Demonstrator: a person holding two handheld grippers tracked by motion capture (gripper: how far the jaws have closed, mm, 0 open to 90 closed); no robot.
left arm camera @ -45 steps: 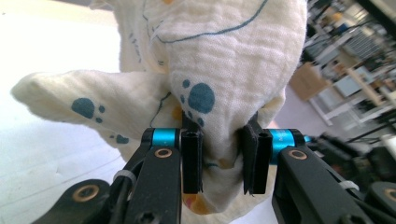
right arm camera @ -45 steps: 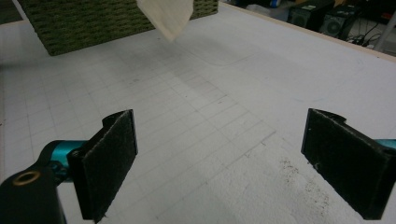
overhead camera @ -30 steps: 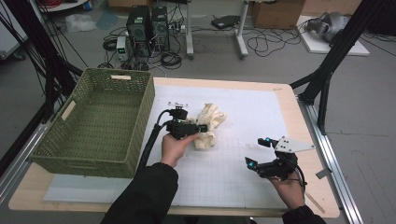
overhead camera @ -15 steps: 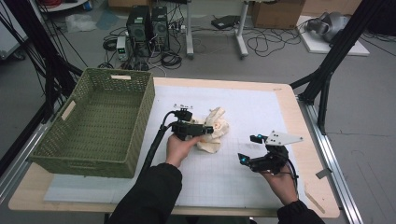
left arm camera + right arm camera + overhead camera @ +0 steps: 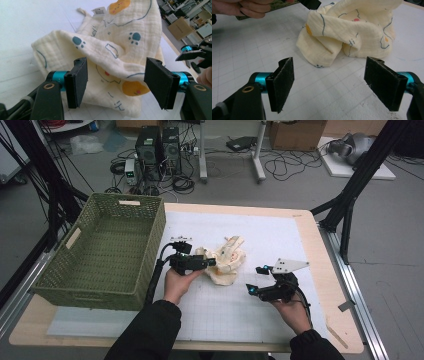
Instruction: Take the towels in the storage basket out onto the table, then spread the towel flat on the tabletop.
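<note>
- High view: crumpled cloth lies on the desk, directly ahead of the left claw.
- Left claw: jaws have just been opening, cloth between them, unpressed.
- Right claw: open, closing slightly, empty, farther off.

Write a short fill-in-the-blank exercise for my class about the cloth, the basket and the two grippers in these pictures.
1. The cream cloth lies crumpled on the white ____.
2. The green basket stands to the ____ of the cloth in the high view.
3. The left gripper has its jaws ____ around a fold of cloth.

Missing words: mat; left; open
</note>
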